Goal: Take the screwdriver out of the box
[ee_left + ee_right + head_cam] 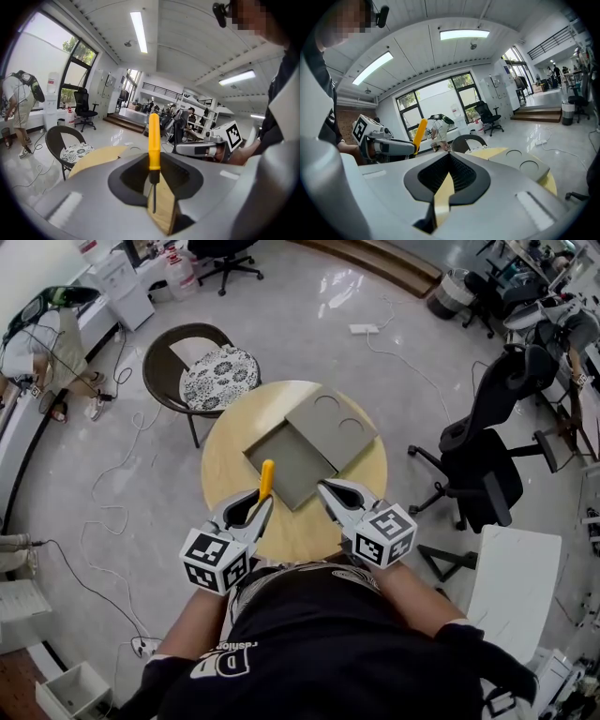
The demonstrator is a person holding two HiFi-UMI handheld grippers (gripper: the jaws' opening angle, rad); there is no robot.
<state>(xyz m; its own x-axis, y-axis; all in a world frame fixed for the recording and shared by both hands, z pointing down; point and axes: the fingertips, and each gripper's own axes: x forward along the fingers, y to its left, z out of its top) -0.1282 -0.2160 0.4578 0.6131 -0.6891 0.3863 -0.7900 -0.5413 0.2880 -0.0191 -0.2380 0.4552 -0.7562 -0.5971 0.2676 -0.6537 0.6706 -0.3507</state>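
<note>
A yellow-handled screwdriver (266, 477) stands upright in my left gripper (263, 502), which is shut on its dark shaft just below the handle. The left gripper view shows the screwdriver (153, 140) pinched between the jaws of my left gripper (153, 190), handle up. It is held above the near left part of the round wooden table (230, 442), beside the open grey box (292, 468). The box's lid (330, 426) lies against its far right side. My right gripper (324, 487) is shut and holds nothing, at the box's near corner. From the right gripper (449, 158) view, the screwdriver (420, 130) shows at the left.
A wicker chair with a patterned cushion (214, 373) stands behind the table at the left. A black office chair (487, 460) is to the right, and a white table (516, 589) lies at the near right. Cables (117, 474) trail over the floor on the left.
</note>
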